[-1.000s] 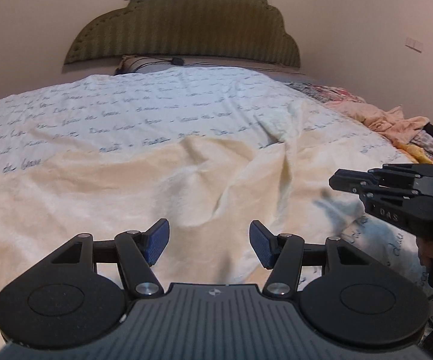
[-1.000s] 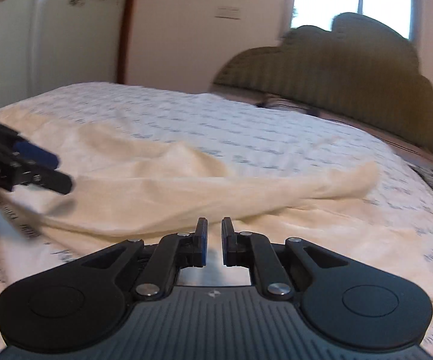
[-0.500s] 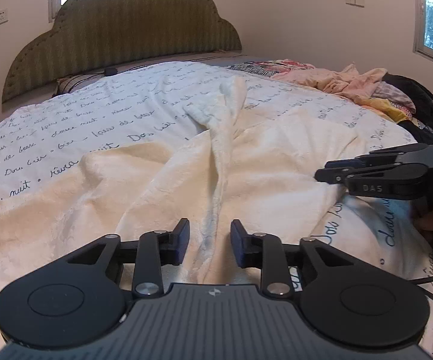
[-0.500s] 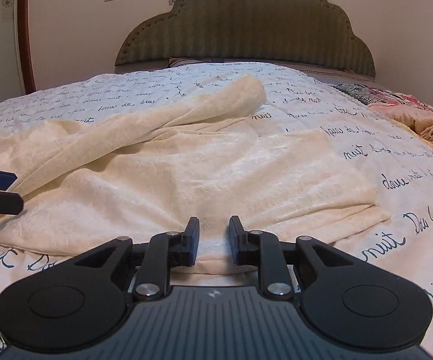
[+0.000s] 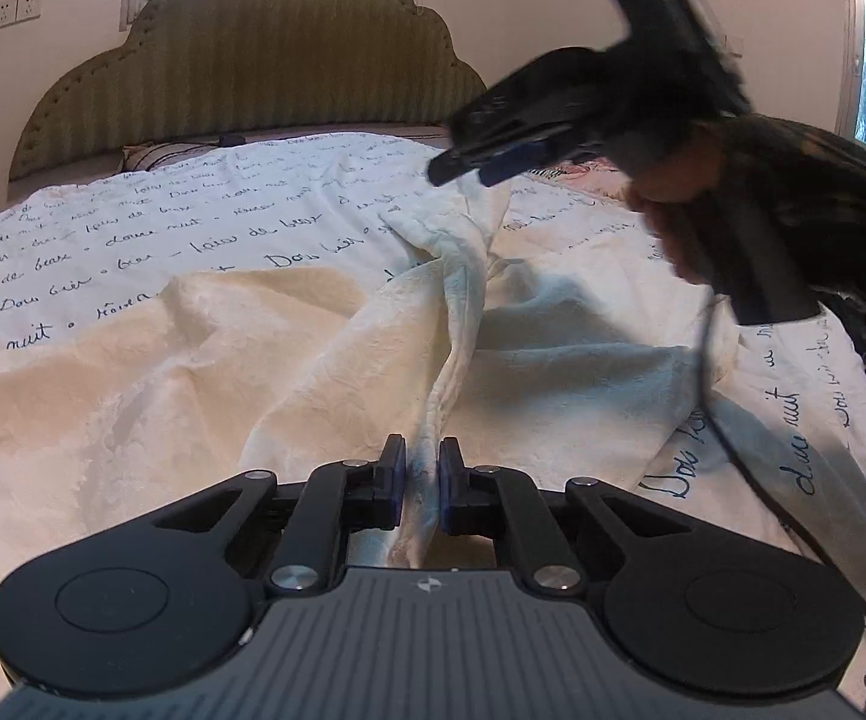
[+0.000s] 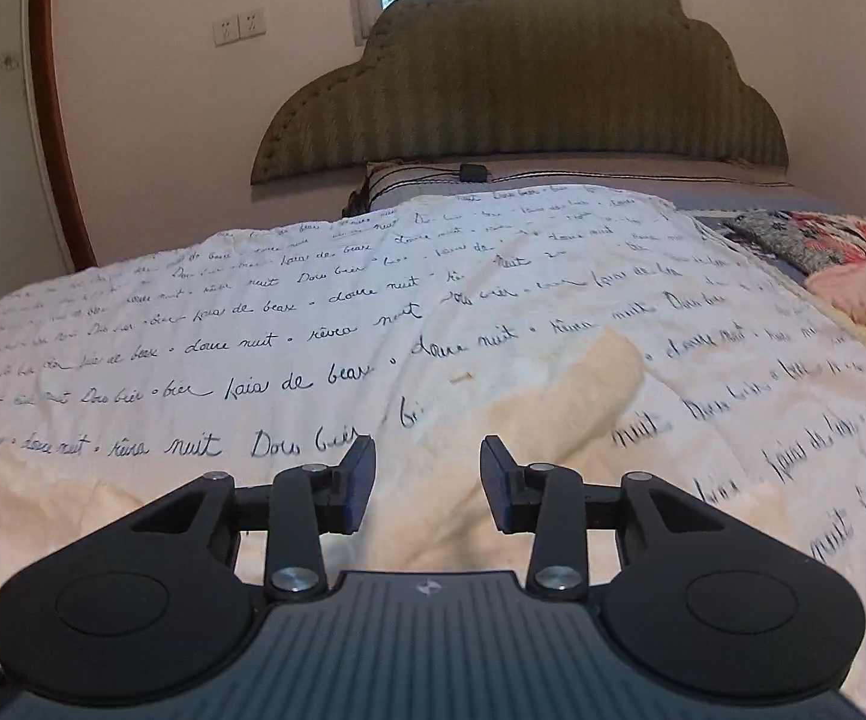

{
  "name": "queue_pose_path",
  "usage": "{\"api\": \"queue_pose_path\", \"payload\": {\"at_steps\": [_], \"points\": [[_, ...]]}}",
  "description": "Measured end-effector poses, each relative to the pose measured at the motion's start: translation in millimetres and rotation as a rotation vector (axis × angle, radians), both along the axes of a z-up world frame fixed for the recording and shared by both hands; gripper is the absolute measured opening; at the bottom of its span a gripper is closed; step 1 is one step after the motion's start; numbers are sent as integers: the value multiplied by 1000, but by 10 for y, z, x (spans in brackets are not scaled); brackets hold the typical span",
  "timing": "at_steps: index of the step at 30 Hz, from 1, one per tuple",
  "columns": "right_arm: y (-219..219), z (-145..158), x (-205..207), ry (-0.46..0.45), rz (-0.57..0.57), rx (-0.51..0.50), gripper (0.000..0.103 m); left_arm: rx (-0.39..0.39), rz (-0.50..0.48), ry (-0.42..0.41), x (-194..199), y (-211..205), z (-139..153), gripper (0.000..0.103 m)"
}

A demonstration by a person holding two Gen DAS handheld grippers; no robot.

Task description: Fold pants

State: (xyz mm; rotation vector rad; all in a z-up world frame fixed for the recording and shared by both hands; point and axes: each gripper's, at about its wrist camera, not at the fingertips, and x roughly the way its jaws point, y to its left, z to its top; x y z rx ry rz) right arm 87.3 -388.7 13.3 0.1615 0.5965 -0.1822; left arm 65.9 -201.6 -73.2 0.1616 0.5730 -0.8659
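Cream pants (image 5: 205,348) lie spread and rumpled on the bed. My left gripper (image 5: 415,480) is shut on a raised fold of the pants near the front. A ridge of cloth runs from it up the bed to a bunched end (image 5: 469,222). My right gripper (image 5: 463,171) hovers over that bunched end in the left wrist view. In its own view the right gripper (image 6: 427,480) is open and empty above a cream pant leg (image 6: 571,402).
The bed has a white quilt with dark script writing (image 6: 265,324) and a green scalloped headboard (image 6: 523,96). Pink and patterned clothes (image 6: 853,276) lie heaped at the right side. A black cable (image 5: 727,420) hangs from the right gripper across the pants.
My left gripper closed on the fold of the pants. My right gripper opened, rose and moved up the bed over the bunched end.
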Motion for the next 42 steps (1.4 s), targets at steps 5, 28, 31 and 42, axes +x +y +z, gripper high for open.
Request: {"api": "queue_pose_path", "payload": {"at_steps": [5, 28, 31, 42], "points": [[43, -267, 918, 167, -53, -101, 41, -42, -5, 50, 96, 69, -26, 20], [-1007, -353, -30, -24, -255, 290, 10, -67, -68, 78, 232, 96, -97, 45], [-1084, -387, -5, -14, -267, 294, 10, -58, -92, 72, 230, 60, -94, 54], [-1330, -571, 174, -75, -248, 484, 6, 23, -99, 10, 128, -62, -81, 68]]}}
